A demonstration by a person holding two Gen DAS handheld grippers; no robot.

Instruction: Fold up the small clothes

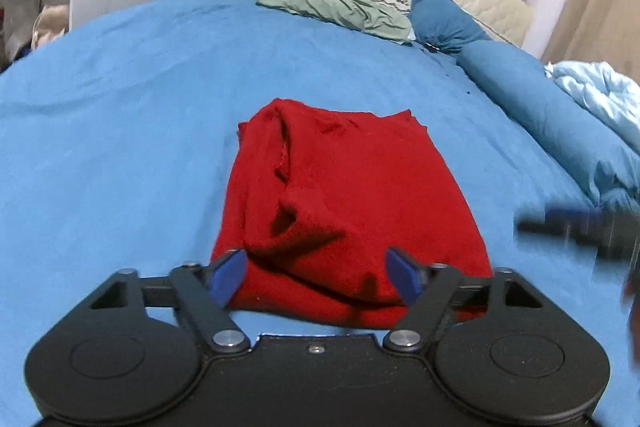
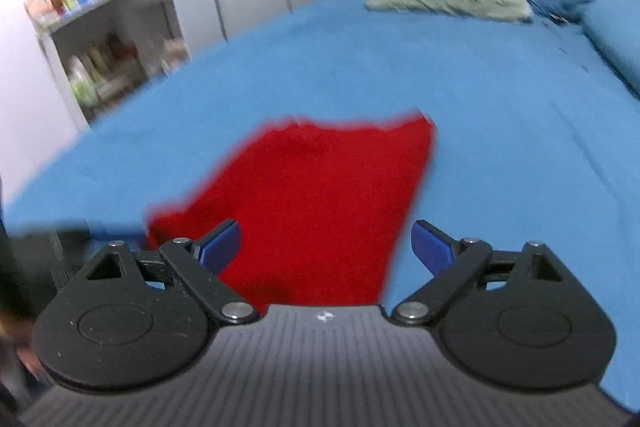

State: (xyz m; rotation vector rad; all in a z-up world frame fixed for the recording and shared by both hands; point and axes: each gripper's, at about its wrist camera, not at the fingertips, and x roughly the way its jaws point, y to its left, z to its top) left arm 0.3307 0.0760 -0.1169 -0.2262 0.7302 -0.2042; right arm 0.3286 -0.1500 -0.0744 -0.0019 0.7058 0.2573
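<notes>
Both jaws stand apart, gripping nothing, on my left hand-held gripper (image 1: 316, 275) and right hand-held gripper (image 2: 326, 247), above the folded red garment (image 1: 344, 203) near the bed's (image 1: 120, 115) near edge.

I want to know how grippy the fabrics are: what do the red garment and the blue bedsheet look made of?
The red garment looks like a soft knit or fleece, matte, with a fuzzy nap and thick rounded folds. The blue bedsheet looks like thin woven cotton or a similar blend, matte, smooth, with only fine shallow wrinkles. Neither shows any sheen.
</notes>
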